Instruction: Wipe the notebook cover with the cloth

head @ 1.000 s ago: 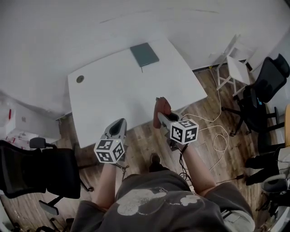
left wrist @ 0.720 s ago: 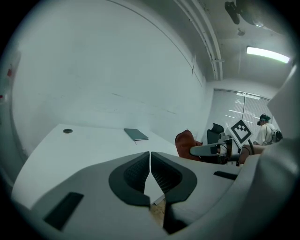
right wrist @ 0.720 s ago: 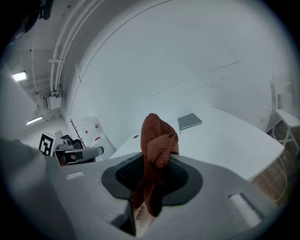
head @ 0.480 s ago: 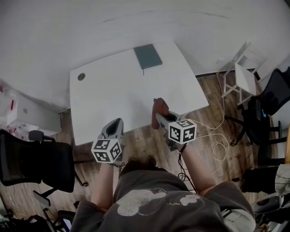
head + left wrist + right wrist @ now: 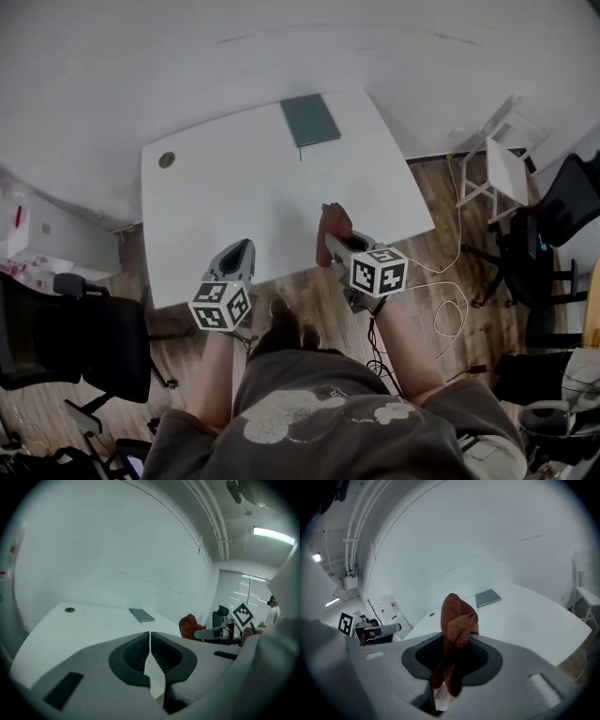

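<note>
Well, from the head view the notebook (image 5: pixel 310 120) lies flat at the far edge of the desk (image 5: pixel 234 197), toward the desk's right corner. Both tongs are held at the desk's near edge. The left tongs (image 5: pixel 239 251) are over its left half. The right tongs (image 5: pixel 332 246) are near the middle of that edge, with the rust-brown cloth (image 5: pixel 334 218) sticking up from them. The wipe has not begun, I judge; a reach across the desk comes first.

In the left gripper view those tongs are closed on themselves with nothing between them, pointing across the desk. They could press down a corner of the cover so the book does not slide.

In the right gripper view the tongs are clamped on the cloth, with a bunched wad standing above them. Laying that wad flat on the cover and stroking along it should serve better than dabbing with the tip.
</note>
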### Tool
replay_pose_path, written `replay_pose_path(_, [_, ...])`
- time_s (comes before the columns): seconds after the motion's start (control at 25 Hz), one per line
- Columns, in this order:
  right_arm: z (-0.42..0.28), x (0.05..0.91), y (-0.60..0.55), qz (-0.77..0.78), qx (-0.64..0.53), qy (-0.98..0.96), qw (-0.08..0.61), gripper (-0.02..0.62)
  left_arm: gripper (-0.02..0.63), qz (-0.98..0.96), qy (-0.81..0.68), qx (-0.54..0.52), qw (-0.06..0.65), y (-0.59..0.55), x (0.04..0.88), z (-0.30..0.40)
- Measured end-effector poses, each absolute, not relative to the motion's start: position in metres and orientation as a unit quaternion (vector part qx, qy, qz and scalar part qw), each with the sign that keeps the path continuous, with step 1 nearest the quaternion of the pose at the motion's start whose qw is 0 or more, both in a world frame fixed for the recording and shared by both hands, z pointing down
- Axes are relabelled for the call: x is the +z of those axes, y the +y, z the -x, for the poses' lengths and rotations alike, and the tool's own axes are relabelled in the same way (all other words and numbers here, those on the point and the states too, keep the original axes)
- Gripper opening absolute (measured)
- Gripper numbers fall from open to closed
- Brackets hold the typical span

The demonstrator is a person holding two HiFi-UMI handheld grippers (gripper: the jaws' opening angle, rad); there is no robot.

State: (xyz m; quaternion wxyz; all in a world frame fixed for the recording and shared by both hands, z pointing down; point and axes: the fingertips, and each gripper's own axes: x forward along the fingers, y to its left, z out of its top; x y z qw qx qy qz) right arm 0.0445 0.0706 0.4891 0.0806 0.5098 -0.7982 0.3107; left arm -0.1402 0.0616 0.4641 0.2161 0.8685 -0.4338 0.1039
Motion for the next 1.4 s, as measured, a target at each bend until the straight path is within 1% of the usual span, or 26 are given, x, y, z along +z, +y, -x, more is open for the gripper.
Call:
replay_pose_path(0.32, [-0.041,0.466,0.005,-0.530,0.289,-0.793,0.073,0.107,0.005,-0.876,-0.428,0.084,0.205,-0.014,0.447,0.154])
replay_pose_path(0.68, [-0.038,0.463,-0.075,-0.554,0.276,-0.781,0.085,0.107,0.005,-0.883,-0.416,0.077,0.205,-0.092,0.443,0.167])
replay_pose_path(1.08, [-0.022,0.469,-0.113,-0.567,0.279,-0.769,0.096,0.107,0.005,-0.889,-0.395,0.065,0.224,-0.131,0.454,0.174])
replay_pose_path(1.4, [-0.033,0.477,-0.127,-0.572,0.285,-0.762,0.107,0.107,0.005,-0.881,-0.395,0.062,0.252,-0.146,0.471,0.169])
